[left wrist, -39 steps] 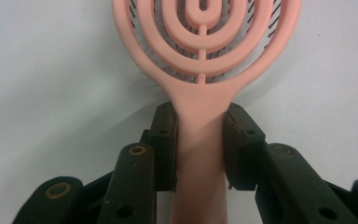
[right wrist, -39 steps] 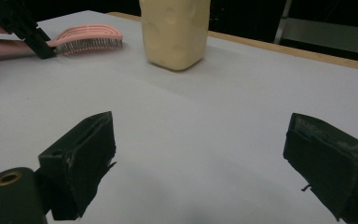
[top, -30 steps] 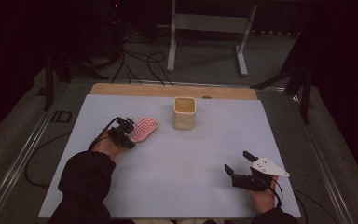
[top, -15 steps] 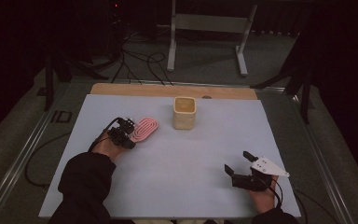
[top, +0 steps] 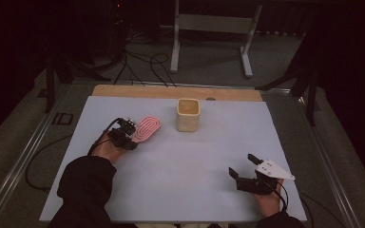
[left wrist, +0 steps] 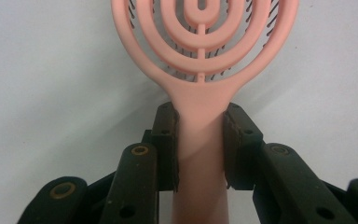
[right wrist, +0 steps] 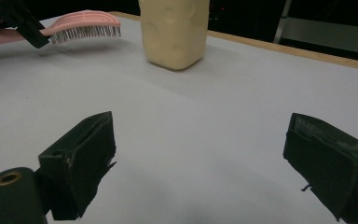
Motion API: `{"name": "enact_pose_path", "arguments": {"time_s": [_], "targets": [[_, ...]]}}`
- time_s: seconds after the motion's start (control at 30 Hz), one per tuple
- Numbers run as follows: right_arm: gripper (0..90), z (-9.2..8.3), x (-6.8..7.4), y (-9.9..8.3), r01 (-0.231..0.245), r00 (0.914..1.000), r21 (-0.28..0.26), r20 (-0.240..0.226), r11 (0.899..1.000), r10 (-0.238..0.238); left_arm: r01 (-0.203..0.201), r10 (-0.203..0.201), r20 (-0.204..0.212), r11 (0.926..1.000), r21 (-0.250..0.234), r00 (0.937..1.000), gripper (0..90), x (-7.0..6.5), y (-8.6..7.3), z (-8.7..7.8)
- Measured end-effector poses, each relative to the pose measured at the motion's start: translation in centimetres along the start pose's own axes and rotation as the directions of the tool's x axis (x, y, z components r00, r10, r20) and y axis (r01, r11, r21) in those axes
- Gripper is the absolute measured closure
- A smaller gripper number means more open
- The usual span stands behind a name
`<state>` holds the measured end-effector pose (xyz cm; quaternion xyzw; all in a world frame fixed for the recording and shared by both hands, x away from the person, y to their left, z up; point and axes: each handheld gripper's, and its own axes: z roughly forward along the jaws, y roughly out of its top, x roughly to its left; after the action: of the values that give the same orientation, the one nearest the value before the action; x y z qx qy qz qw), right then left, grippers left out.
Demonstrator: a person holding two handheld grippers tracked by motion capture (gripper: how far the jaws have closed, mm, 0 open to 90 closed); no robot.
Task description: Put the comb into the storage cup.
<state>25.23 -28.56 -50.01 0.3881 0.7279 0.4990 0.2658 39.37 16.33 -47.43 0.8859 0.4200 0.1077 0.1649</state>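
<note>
A pink hairbrush [top: 147, 128] with an open ringed head is at the left of the white table, bristles down. My left gripper [top: 126, 133] is shut on its handle; in the left gripper view both pads [left wrist: 166, 140] press the handle of the brush [left wrist: 200, 116]. Seen from the right gripper view, the brush [right wrist: 81, 23] hangs a little above the tabletop. A cream square cup [top: 188, 115] stands upright just right of the brush head, also seen as the cup [right wrist: 175, 32]. My right gripper [top: 241, 165] rests near the front right edge, open with nothing between its jaws [right wrist: 200, 144].
The white sheet [top: 209, 156] covers the table, with a wooden strip [top: 171, 91] along the far edge. Beyond it stand a metal stand [top: 214, 28] and cables on the dark floor. A metal rail [top: 28, 156] runs along the left side.
</note>
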Motion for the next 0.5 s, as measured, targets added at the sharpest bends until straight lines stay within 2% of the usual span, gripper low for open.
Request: {"name": "enact_pose_path", "arguments": {"time_s": [0.2, 0.27, 0.33, 0.43, 0.47, 0.5], "targets": [[8.8, 0.0, 0.0, 0.0, 0.0, 1.0, 0.0, 0.0, 1.0, 0.0, 0.002, -0.002, -0.006, 0.9996, -0.029, 1.0, 70.2, -0.2, -0.1, -0.7], [8.8, 0.0, 0.0, 0.0, 0.001, 1.0, 0.0, -0.001, 1.0, -0.001, -0.01, 0.01, -0.011, 0.9994, -0.033, 0.9999, 70.2, -0.1, -0.1, -0.9], [8.8, 0.0, 0.0, 0.0, 0.001, 1.0, 0.0, -0.002, 1.0, -0.001, 0.002, -0.002, -0.01, 0.9991, -0.044, 0.9999, 70.2, -0.2, -0.1, -1.1], [8.8, 0.0, 0.0, 0.0, 0.0, 1.0, 0.0, -0.002, 1.0, 0.0, -0.009, 0.008, -0.017, 0.9986, -0.052, 0.9998, 70.2, -0.2, -0.1, -1.4], [8.8, 0.0, 0.0, 0.0, 0.0, 1.0, 0.0, -0.002, 1.0, 0.0, 0.003, -0.004, -0.017, 0.9982, -0.061, 0.9999, 70.2, -0.3, -0.1, -1.4], [8.8, 0.0, 0.0, 0.0, 0.0, 1.0, 0.0, -0.002, 1.0, 0.0, -0.007, 0.006, -0.019, 0.9979, -0.064, 0.9998, 70.2, -0.3, -0.1, -1.6]]}}
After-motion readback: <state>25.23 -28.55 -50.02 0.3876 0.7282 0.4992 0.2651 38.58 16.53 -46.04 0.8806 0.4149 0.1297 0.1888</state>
